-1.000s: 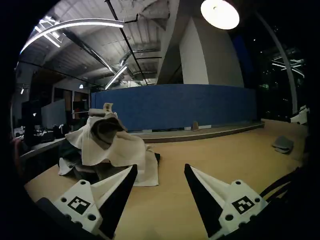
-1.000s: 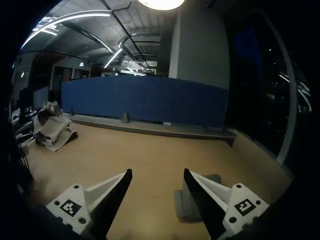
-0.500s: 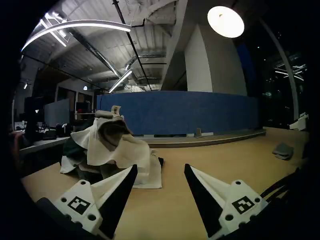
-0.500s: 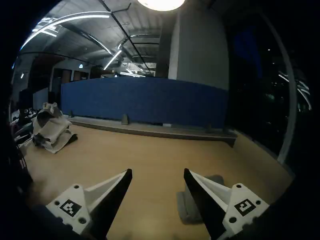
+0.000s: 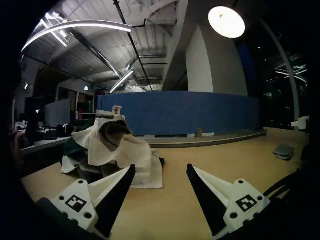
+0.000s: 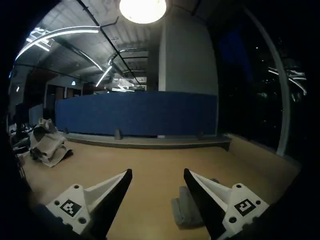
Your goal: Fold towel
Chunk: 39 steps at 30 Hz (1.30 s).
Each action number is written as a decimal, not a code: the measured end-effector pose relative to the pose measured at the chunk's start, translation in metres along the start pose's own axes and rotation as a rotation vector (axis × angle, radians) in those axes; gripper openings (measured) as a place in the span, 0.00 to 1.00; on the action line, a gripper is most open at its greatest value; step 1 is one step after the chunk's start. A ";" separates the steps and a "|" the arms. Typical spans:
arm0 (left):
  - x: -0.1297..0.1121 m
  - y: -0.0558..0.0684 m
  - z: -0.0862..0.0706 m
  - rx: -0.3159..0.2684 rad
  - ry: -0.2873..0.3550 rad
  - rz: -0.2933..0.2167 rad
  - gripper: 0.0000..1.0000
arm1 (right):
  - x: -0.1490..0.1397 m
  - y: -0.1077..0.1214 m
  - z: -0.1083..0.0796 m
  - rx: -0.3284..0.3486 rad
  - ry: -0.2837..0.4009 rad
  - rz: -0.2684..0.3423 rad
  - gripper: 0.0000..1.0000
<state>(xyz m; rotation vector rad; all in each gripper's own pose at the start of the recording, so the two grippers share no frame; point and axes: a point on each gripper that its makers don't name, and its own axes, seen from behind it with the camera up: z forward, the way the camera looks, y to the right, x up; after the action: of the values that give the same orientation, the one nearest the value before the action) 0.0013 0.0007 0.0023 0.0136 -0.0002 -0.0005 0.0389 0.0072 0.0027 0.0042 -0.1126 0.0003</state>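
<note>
Surface (image 5: 224, 160) first: pale wood, long and bare in the middle, backed by a blue partition (image 5: 192, 112) in a dim open office, with one round lamp (image 5: 226, 22) glowing overhead. I count one heap of towels (image 5: 116, 148), white and grey, crumpled on the surface just beyond my left gripper (image 5: 160, 166), whose jaws are spread wide with nothing in them. One folded grey towel (image 6: 182, 210) lies flat, partly behind a finger of my right gripper (image 6: 157, 171), whose jaws are equally wide and empty.
</note>
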 end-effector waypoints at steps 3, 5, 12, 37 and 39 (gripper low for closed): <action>0.000 0.000 0.000 0.000 0.000 0.000 0.96 | -0.005 0.009 0.000 -0.001 0.017 0.034 1.00; 0.001 0.000 0.000 0.000 0.000 0.000 0.96 | -0.008 0.016 0.000 -0.006 0.030 0.048 1.00; 0.001 0.000 0.001 0.000 0.000 0.000 0.96 | -0.018 0.031 -0.001 -0.039 0.066 0.046 1.00; 0.001 -0.001 0.000 0.000 0.000 0.000 0.96 | -0.031 0.013 0.001 -0.017 0.135 0.030 1.00; 0.001 0.000 0.000 0.000 0.000 0.000 0.96 | -0.032 0.014 0.001 -0.020 0.139 0.026 1.00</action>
<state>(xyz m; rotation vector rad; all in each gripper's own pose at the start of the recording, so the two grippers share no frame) 0.0026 0.0003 0.0025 0.0137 -0.0004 -0.0003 0.0075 0.0215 0.0004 -0.0172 0.0267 0.0252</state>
